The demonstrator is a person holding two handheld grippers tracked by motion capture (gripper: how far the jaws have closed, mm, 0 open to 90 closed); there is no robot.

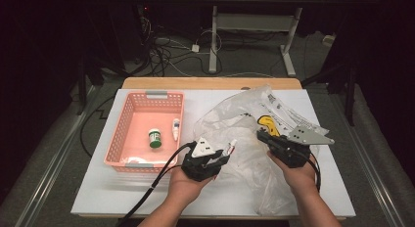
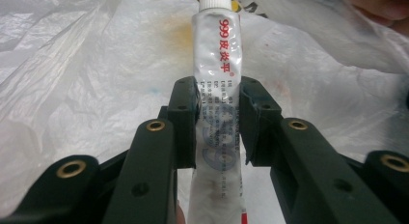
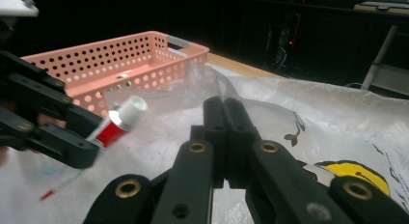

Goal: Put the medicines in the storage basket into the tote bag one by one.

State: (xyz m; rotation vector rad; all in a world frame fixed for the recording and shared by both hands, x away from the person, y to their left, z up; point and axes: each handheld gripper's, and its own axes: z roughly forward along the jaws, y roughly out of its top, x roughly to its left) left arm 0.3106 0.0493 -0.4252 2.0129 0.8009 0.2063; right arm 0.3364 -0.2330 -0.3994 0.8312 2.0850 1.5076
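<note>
left gripper (image 2: 218,132) clamps ointment tube (image 2: 219,64) | right gripper (image 3: 224,137) seemingly pinches plastic bag (image 3: 299,103)

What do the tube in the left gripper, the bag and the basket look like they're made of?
Tube: probably soft metal or laminate, glossy, dented, with a white ribbed plastic cap.
Bag: thin translucent plastic film, crinkled and shiny.
Basket: rigid pink plastic with perforated walls.

This is looking like a lab or test room rather than a home. A white table (image 1: 98,197) is standing on grey carpet, and beyond it loose cables (image 1: 161,53) are lying tangled on the floor beside the metal legs of a desk (image 1: 214,41), everything behind sitting in darkness.
</note>
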